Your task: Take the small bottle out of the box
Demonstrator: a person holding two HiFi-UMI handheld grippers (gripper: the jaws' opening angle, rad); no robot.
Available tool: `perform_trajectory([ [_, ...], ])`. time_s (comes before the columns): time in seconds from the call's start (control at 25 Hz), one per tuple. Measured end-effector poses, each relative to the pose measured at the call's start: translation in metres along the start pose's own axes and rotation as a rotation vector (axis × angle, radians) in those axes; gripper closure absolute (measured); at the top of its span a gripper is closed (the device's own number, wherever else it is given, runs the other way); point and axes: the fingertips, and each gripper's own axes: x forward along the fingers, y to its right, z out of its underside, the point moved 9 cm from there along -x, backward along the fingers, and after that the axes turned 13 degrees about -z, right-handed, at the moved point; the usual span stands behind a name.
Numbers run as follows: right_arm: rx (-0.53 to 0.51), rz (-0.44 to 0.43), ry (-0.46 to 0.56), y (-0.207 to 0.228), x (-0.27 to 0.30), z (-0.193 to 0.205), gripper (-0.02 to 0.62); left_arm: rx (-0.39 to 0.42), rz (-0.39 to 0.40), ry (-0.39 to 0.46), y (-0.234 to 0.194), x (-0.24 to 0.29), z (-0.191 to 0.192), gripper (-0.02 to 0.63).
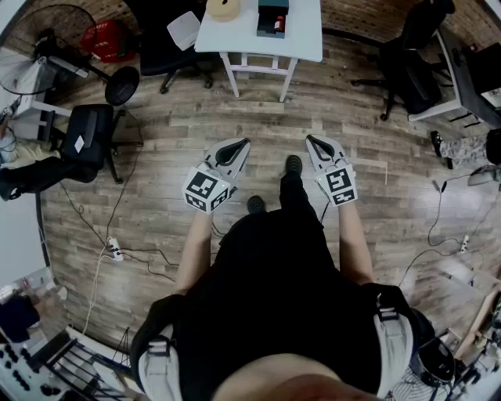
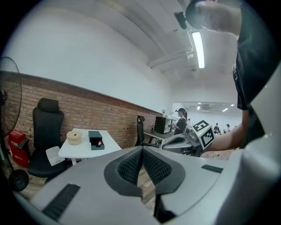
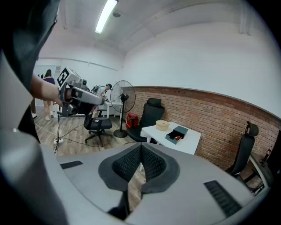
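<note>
White table well ahead; left gripper and right gripper both closed on nothing; step close, part one's jaws, meet the small bottle in the box squarely.

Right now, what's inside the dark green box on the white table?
A small red bottle lies in the open part of the box. The box's raised, closed part covers the rest, so anything under it can't be seen from here.
</note>
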Motion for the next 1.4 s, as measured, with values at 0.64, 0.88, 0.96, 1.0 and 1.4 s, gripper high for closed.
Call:
perform_trajectory([
  [0.64,0.011,-0.018,0.023,0.038,0.018,-0.005,0.598,-0.009,-0.019,-0.013,-0.016,0.025,-0.015,0.586],
  [0.88,0.000,-0.024,0.016,0.071,0.022,-0.007,0.598,-0.002,-0.017,-0.014,-0.020,0.058,-0.028,0.586],
  [0.96,-0.004,-0.022,0.015,0.087,0.024,-0.007,0.598,0.001,-0.016,-0.015,-0.020,0.073,-0.032,0.586],
  [1.0,-0.005,-0.021,0.013,0.095,0.024,-0.006,0.598,0.003,-0.015,-0.017,-0.020,0.081,-0.035,0.586],
  [1.4,-0.017,-0.043,0.008,0.165,0.040,-0.010,0.598,-0.003,-0.043,-0.020,-0.030,0.141,-0.054,0.586],
])
